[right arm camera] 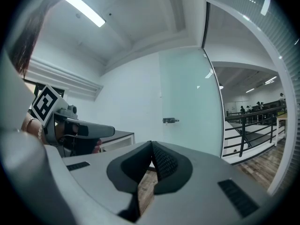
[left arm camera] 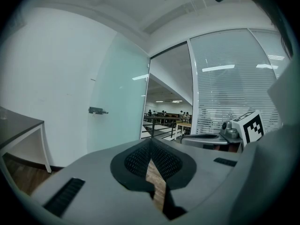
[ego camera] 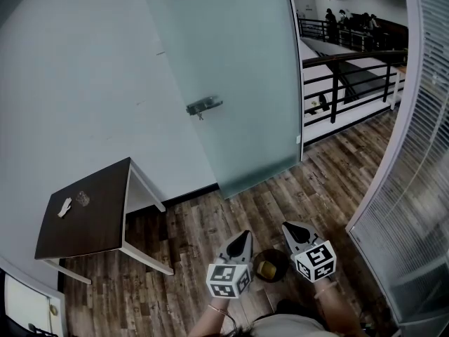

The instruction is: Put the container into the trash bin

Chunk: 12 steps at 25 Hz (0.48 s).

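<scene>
A dark round bin (ego camera: 270, 265) stands on the wood floor close to the person, with something yellowish inside it. My left gripper (ego camera: 245, 234) and right gripper (ego camera: 287, 225) hover side by side above it, pointing away from the person and roughly level. In the left gripper view the left gripper (left arm camera: 151, 140) has its pads meeting at the tip with nothing between them. The right gripper (right arm camera: 151, 144) looks the same, shut and empty. On the dark table (ego camera: 91, 223) at the left lie a small clear container (ego camera: 83, 198) and a white scrap (ego camera: 64, 207), far from both grippers.
A frosted glass door (ego camera: 231, 83) with a metal handle (ego camera: 203, 106) stands ahead, a white wall to its left. A black railing (ego camera: 351, 83) lies beyond the doorway. A glass wall with blinds (ego camera: 414, 209) runs along the right. The table's white legs (ego camera: 144, 255) reach toward the grippers.
</scene>
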Motion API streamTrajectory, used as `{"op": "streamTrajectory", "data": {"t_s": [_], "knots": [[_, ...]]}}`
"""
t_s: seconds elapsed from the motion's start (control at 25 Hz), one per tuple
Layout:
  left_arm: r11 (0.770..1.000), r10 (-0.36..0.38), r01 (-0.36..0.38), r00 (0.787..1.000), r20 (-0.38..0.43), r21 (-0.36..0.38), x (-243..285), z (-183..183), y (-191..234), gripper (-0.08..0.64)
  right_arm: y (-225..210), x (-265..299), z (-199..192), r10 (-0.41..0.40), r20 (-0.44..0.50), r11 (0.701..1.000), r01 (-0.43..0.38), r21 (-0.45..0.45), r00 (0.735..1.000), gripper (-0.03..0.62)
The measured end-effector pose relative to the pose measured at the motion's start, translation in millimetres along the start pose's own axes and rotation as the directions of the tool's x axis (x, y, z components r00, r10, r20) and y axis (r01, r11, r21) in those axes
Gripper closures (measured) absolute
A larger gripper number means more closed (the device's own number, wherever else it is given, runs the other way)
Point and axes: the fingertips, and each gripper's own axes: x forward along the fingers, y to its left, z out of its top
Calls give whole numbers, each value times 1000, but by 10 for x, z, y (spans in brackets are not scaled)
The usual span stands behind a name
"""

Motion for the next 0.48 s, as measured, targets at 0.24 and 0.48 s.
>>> {"op": "streamTrajectory", "data": {"t_s": [0.24,0.48], "knots": [[1000,-2,2,1000,-5,6,38,-8,-60,541,-59,-41,1,-3,9,1000,3,6,1000,583],[1000,0,0,1000,-1,9,15,-34,-86,540,-47,-74,-5,-2,20,1000,2,5,1000,583]]}}
